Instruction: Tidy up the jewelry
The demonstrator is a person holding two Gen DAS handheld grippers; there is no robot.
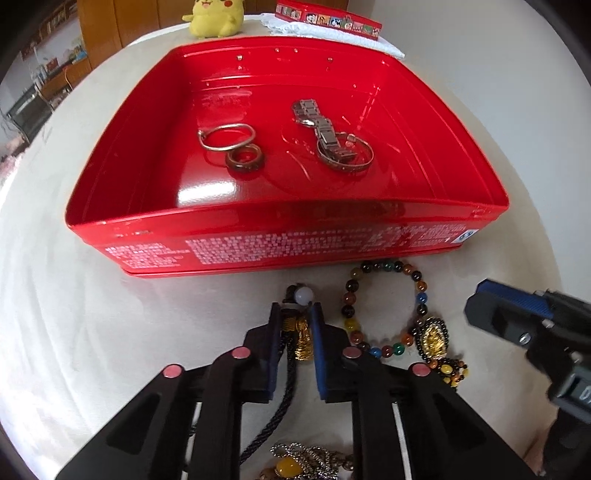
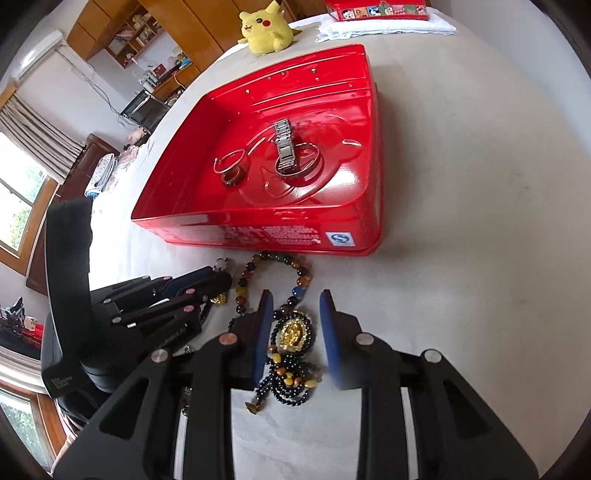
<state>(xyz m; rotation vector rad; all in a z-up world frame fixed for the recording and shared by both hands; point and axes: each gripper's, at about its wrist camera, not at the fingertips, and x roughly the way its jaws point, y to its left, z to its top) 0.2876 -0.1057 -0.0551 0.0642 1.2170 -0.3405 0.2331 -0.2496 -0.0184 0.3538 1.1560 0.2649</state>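
A red tin tray (image 1: 280,232) (image 2: 255,229) holds a metal watch band (image 1: 319,125) (image 2: 284,147), a silver bangle (image 1: 225,136), a brown ring (image 1: 245,158) and another bangle (image 1: 347,162). My left gripper (image 1: 295,314) is shut on a dark cord necklace with a gold pendant (image 1: 303,339) and a white bead (image 1: 303,295), in front of the tray. A multicolour bead bracelet (image 1: 384,306) (image 2: 273,273) lies beside it. My right gripper (image 2: 293,306) is open, its fingers either side of a black-beaded gold pendant (image 2: 293,334) on the cloth.
A yellow plush toy (image 1: 216,16) (image 2: 266,31) and a red lid (image 1: 328,16) on a white cloth (image 2: 384,27) sit behind the tray. More chain jewellery (image 1: 306,461) lies under my left gripper. The table has a pale cloth (image 2: 461,221).
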